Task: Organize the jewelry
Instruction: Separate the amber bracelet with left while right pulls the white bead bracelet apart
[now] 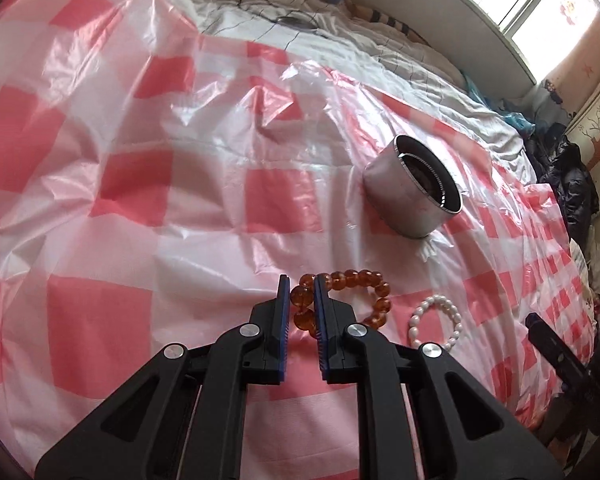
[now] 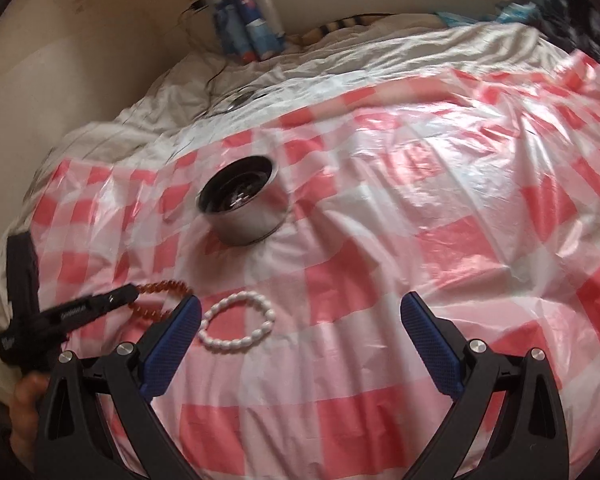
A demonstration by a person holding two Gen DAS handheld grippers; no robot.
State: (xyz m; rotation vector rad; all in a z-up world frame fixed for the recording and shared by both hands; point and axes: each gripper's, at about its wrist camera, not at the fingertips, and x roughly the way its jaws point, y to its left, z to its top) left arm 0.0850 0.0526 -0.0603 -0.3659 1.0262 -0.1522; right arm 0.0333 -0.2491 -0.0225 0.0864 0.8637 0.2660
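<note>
An amber bead bracelet (image 1: 364, 284) lies on the pink checked plastic sheet (image 1: 140, 208). My left gripper (image 1: 302, 286) is shut on its left side, beads pinched between the blue pads. A white pearl bracelet (image 1: 434, 322) lies just right of it. A round metal tin (image 1: 412, 188) stands open further back to the right. In the right wrist view my right gripper (image 2: 300, 308) is open and empty above the sheet, with the white bracelet (image 2: 238, 322) by its left finger. The amber bracelet (image 2: 160, 298), the left gripper (image 2: 130, 294) and the tin (image 2: 242, 206) show to the left.
The sheet covers a bed with a rumpled white quilt (image 1: 340, 32) behind it. A black cable and a small round device (image 2: 236, 100) lie on the quilt. Blue bottles (image 2: 244, 16) stand at the headboard. Dark clothes (image 1: 572, 176) pile up at the bed's right side.
</note>
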